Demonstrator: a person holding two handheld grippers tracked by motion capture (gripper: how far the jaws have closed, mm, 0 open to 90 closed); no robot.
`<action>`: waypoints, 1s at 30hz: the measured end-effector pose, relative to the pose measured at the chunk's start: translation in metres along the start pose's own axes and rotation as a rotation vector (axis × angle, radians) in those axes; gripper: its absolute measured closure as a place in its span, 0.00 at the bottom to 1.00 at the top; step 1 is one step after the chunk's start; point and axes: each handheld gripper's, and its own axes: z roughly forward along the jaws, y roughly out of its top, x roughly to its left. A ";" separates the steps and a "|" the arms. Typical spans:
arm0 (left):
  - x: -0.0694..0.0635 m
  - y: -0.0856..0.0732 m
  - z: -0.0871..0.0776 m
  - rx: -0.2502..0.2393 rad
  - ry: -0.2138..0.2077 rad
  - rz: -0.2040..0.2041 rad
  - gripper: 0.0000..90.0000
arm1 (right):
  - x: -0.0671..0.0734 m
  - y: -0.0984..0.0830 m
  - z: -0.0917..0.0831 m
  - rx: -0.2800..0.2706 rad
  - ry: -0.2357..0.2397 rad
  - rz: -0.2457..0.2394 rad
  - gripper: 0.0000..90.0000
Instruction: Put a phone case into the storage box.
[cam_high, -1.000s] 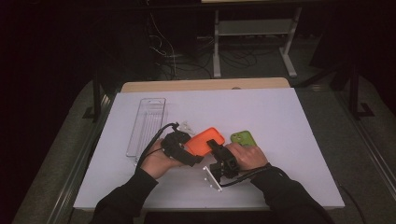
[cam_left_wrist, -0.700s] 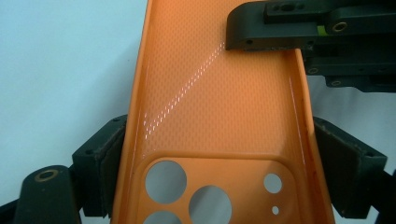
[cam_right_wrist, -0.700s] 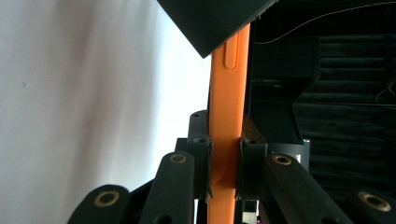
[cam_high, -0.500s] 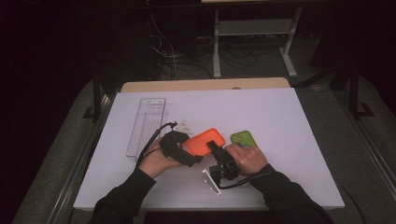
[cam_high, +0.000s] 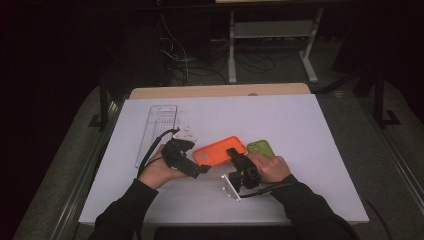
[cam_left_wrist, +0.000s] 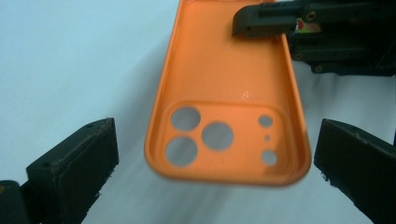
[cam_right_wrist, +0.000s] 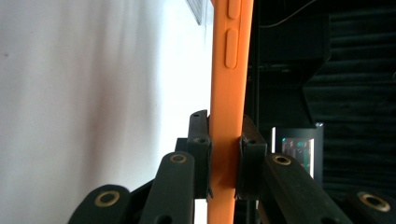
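Note:
An orange phone case (cam_high: 219, 151) hangs just above the white table sheet (cam_high: 300, 125), its hollow side with the camera cut-outs facing up. My right gripper (cam_high: 236, 154) is shut on one long edge of the case (cam_right_wrist: 231, 93), one pad on each face. My left gripper (cam_high: 202, 169) is at the camera end of the case (cam_left_wrist: 229, 93). Its jaws have just been opening and now stand wide on either side of the case without touching it. A green phone (cam_high: 261, 148) lies on the sheet just right of the case, beside the right hand.
A clear plastic tray (cam_high: 159, 130) lies at the left of the sheet, beyond the left hand. A wooden table edge (cam_high: 220, 91) runs along the back. Dark floor, cables and a metal stand lie beyond the table.
The left gripper's jaws have opened wide and let go of the orange case. The case stays in the right gripper. Both hands have barely moved.

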 end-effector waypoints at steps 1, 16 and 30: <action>0.000 -0.001 0.000 -0.005 0.000 -0.016 0.00 | -0.002 -0.003 0.000 0.001 0.007 0.028 0.86; 0.003 -0.004 0.000 0.006 -0.002 -0.007 0.00 | -0.012 -0.015 0.000 0.034 0.105 0.280 0.86; 0.004 -0.005 0.000 0.003 0.015 -0.016 0.00 | -0.029 -0.026 0.003 0.003 0.168 0.465 0.86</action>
